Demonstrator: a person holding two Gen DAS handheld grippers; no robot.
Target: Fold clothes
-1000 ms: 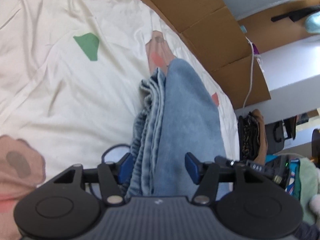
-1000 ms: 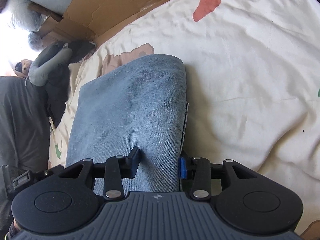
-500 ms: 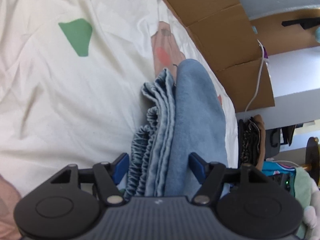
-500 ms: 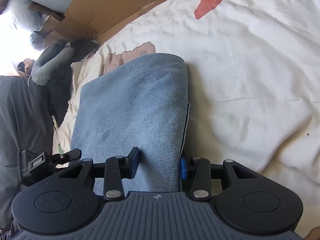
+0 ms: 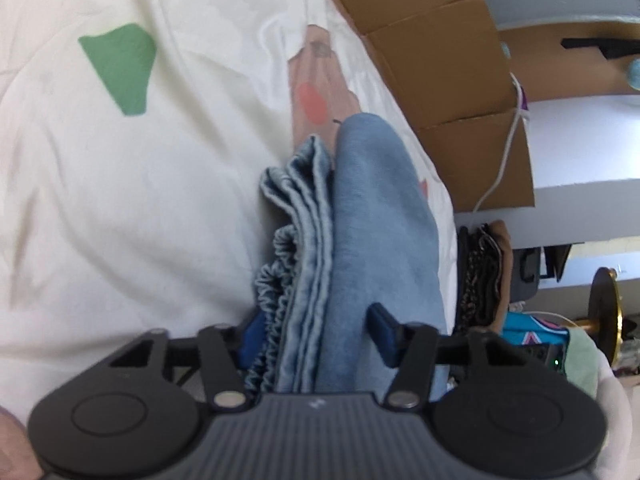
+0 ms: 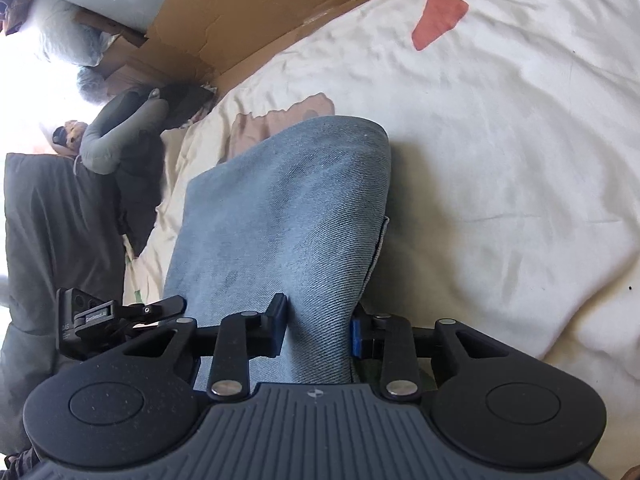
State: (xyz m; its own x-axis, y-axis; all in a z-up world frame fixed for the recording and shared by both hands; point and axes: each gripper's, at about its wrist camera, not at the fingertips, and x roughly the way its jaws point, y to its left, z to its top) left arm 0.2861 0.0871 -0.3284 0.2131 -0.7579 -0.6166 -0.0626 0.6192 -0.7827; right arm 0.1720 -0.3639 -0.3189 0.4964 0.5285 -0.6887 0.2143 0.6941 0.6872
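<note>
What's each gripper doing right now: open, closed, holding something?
Left gripper: closing around the folded jeans, stacked denim layers between its jaws.
Right gripper: closing on the same folded jeans, both pads against the denim.

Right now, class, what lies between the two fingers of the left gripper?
The folded blue denim garment, layered edges and gathered waistband, fills the closing left gripper, seen in the left wrist view.
</note>
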